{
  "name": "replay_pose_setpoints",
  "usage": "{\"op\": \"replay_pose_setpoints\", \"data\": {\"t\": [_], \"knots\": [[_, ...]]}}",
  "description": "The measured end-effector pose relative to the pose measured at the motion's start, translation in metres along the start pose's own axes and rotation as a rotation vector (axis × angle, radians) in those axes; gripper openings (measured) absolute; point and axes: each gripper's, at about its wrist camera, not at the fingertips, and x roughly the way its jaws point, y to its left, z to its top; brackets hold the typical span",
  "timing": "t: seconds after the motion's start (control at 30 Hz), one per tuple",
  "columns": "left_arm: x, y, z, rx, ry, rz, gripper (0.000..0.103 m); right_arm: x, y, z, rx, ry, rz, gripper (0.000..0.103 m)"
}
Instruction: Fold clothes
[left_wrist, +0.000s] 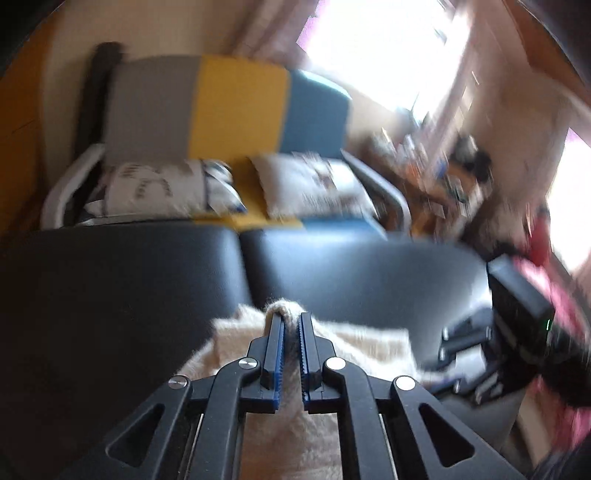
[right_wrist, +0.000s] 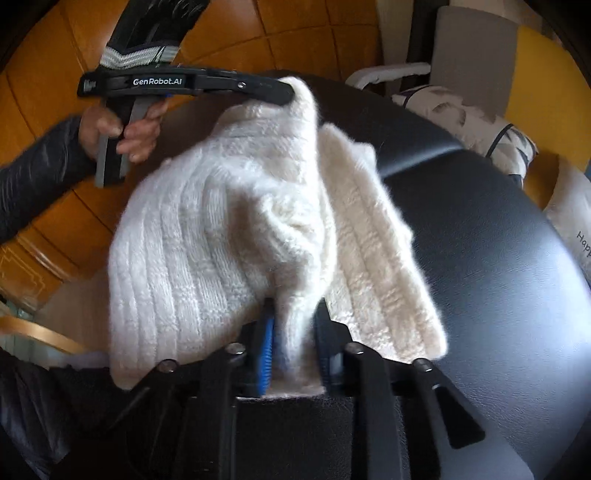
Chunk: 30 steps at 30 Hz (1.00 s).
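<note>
Item: cream knit sweater (right_wrist: 221, 221), draped over the near edge of the black padded surface (right_wrist: 480, 240). We hold it at two points: left hand-held gripper (left_wrist: 291, 325) clamped on a bunched fold, right hand-held gripper (right_wrist: 295, 332) pinching the hem, we judge to lift and spread it for folding. Containers: none in view

Blown-out window (left_wrist: 380, 48) glare, motion blur at right, fisheye-bent edges, dark vignetted corners

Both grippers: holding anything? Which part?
Both hold the white knit garment: left gripper pinches a bunched edge at one end, right gripper a fold at the opposite, nearer edge.
</note>
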Motion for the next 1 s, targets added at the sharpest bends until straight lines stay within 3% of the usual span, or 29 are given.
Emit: {"op": "replay_pose_setpoints", "data": {"t": [0.1,0.2,0.23,0.33,0.5,0.63,0.7,0.77,0.87,1.0], "knots": [[0.015,0.015,-0.010,-0.102,0.002,0.068,0.006,-0.001,-0.005,0.000,0.037,-0.027,-0.006,0.019],[0.055,0.024,-0.027,-0.148,0.116,0.164,0.006,0.017,-0.019,-0.011,0.128,-0.014,-0.012,0.020],[0.058,0.022,-0.028,-0.147,0.127,0.159,0.007,0.023,-0.024,-0.014,0.170,-0.019,0.004,0.020],[0.043,0.021,-0.020,-0.165,0.089,0.173,0.011,0.012,-0.025,-0.020,0.224,-0.055,0.008,0.030],[0.009,0.006,-0.015,-0.138,0.006,0.273,0.014,-0.018,-0.008,-0.019,0.177,-0.110,-0.080,0.031],[-0.013,-0.012,-0.025,-0.161,-0.081,0.256,0.015,-0.043,0.018,-0.012,0.087,-0.173,-0.097,0.031],[-0.021,-0.028,-0.041,-0.164,-0.117,0.209,0.015,-0.041,0.028,-0.013,0.044,-0.172,-0.041,0.031],[-0.010,-0.041,-0.058,-0.158,-0.071,0.200,0.015,-0.028,0.033,-0.009,0.018,-0.132,-0.035,0.031],[0.024,-0.048,-0.080,-0.153,0.046,0.235,0.015,0.023,0.012,-0.006,0.111,0.009,-0.049,0.033],[0.029,-0.047,-0.084,-0.148,0.020,0.267,0.015,0.020,-0.006,-0.014,0.252,-0.078,0.022,0.033]]}}
